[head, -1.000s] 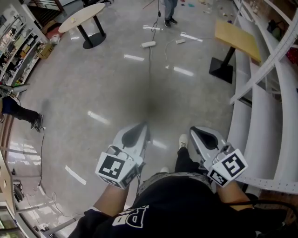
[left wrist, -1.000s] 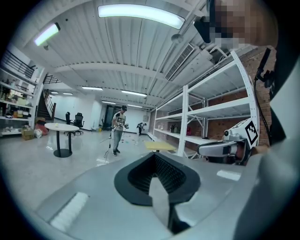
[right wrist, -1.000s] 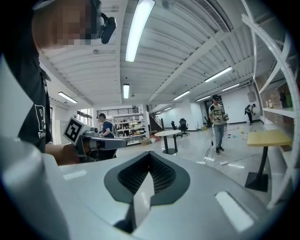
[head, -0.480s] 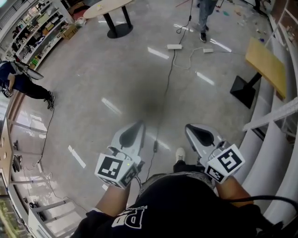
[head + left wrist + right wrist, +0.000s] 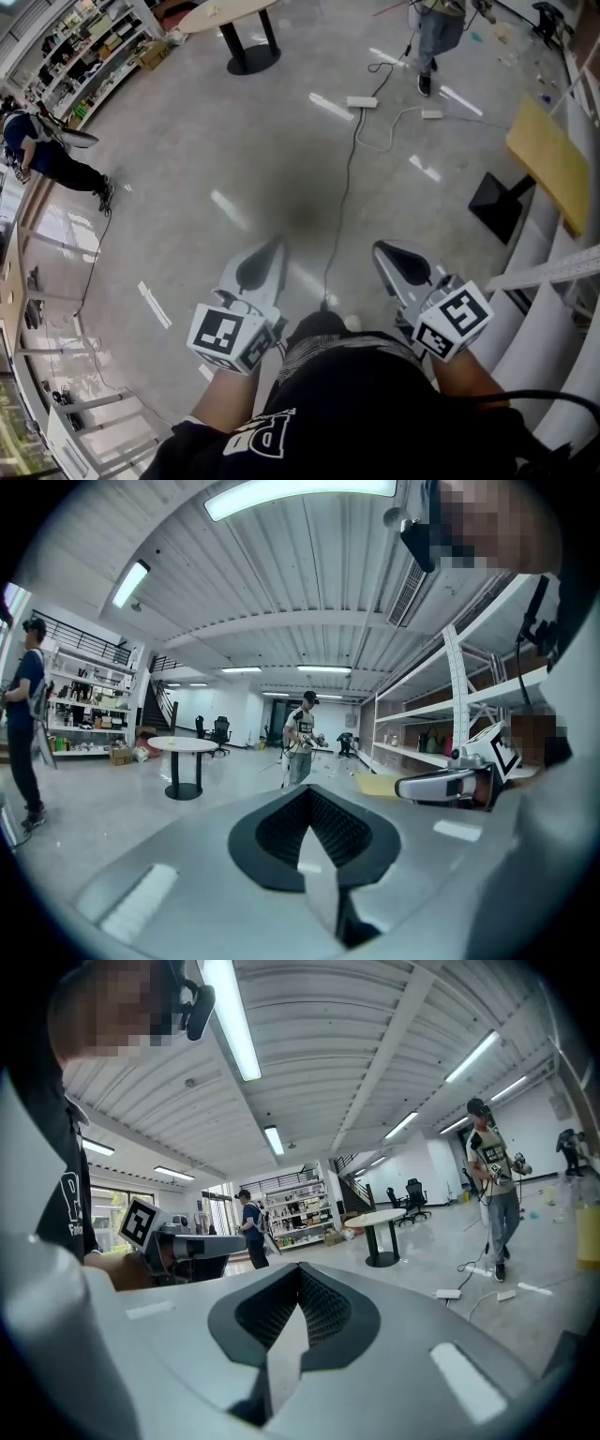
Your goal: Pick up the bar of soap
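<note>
Bar of soap not in view. We hold grey left tongs (image 5: 272,251) and right tongs (image 5: 386,255) clenched, empty, lower centre over polished grey floor (image 5: 234,141): presumably a carrying posture.

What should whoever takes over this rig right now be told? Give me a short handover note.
Left gripper: jaws together, nothing between them.
Right gripper: the same, shut and empty.
Bar of soap: not in any view. Ahead are the floor, a power strip on a cable, a round table and white shelving at the right.
Done: nothing; no soap has been picked up.
Left to do: find the soap, open a gripper, close on it and lift.
</note>
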Tool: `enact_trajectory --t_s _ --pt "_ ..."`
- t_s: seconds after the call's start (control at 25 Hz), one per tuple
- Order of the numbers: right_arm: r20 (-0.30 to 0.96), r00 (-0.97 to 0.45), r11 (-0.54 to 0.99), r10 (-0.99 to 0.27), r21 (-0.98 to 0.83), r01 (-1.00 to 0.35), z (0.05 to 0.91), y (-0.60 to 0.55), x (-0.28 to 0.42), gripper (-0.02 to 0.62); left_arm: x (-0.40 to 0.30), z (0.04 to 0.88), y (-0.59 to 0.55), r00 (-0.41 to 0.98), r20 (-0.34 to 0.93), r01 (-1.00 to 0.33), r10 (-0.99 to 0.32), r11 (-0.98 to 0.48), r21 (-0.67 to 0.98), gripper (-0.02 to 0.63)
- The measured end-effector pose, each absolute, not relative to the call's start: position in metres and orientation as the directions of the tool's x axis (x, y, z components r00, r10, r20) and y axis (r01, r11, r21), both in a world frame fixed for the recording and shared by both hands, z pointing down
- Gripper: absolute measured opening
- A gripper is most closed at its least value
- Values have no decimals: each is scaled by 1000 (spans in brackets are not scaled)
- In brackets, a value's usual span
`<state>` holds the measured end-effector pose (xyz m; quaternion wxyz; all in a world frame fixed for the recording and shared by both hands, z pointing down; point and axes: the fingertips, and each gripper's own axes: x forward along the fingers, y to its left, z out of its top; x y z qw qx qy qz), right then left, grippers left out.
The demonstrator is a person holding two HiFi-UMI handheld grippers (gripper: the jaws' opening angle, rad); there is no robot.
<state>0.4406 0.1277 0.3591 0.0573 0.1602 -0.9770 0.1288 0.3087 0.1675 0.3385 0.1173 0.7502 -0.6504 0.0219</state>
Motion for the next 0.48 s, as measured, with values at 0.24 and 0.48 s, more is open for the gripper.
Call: enact_trajectory --t_s 0.24,0.48 --pt "135 -949 922 -284 -233 -309 362 102 439 8 307 339 141 138 173 -985 -975 -116 129 8" --pt "145 -963 935 -228 -241 -258 370 89 434 8 303 346 125 92 178 -989 -980 -70 127 8"
